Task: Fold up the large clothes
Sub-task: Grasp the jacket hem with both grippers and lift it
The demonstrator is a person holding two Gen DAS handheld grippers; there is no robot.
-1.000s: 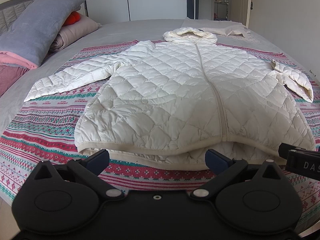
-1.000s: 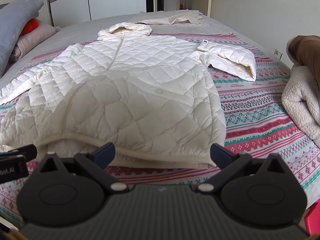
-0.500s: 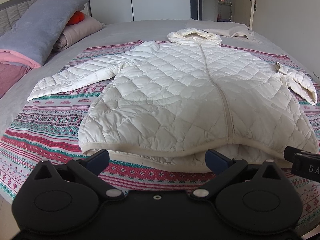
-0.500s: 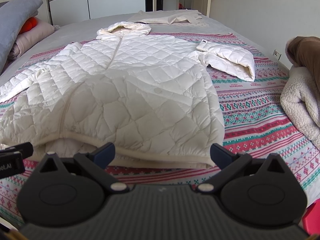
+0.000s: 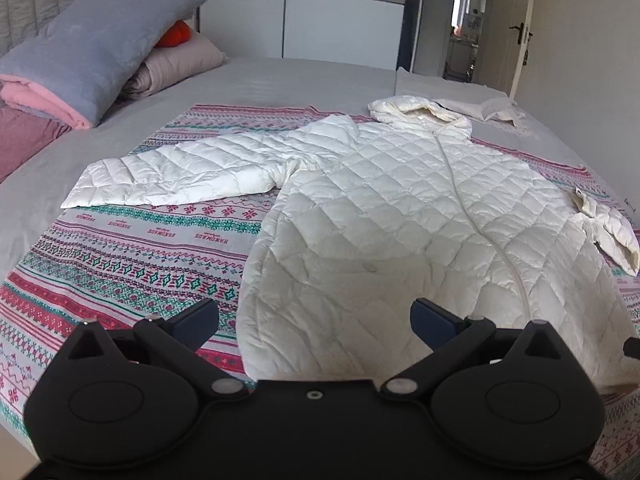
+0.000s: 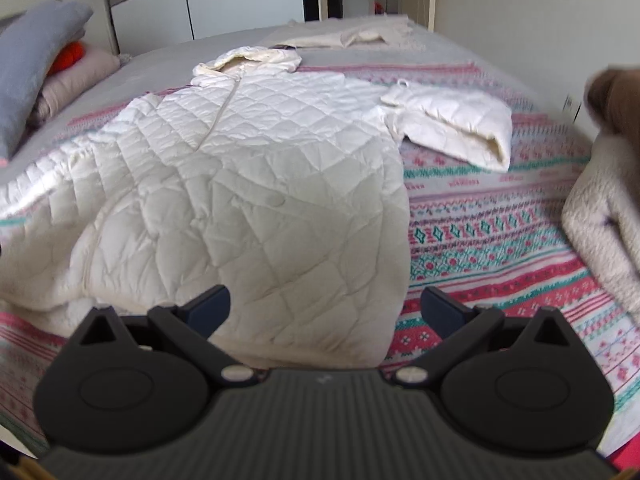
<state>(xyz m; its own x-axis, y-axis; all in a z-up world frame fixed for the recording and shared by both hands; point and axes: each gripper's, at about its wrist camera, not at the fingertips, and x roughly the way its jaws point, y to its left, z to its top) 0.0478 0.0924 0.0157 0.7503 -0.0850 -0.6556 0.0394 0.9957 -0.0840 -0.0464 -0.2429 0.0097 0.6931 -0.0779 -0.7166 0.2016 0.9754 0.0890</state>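
Observation:
A white quilted hooded jacket [image 5: 400,208] lies flat, front up, on a patterned bedspread [image 5: 120,248]. Its left sleeve [image 5: 172,172] stretches out to the left; its right sleeve [image 6: 456,124] is folded short. My left gripper [image 5: 314,318] is open and empty, over the jacket's lower left corner. My right gripper [image 6: 325,304] is open and empty, over the jacket's [image 6: 240,184] lower right corner by the hem. The hood [image 6: 248,58] lies at the far end.
Grey and pink bedding with pillows [image 5: 92,52] is piled at the left. A beige garment [image 5: 480,108] lies beyond the hood. A fluffy cream and brown pile [image 6: 604,200] sits at the right edge of the bed. Wardrobe doors [image 5: 340,24] stand behind.
Both grippers have moved forward over the jacket's hem. The left one has swung towards the left corner, the right one towards the right corner. Both stay open.

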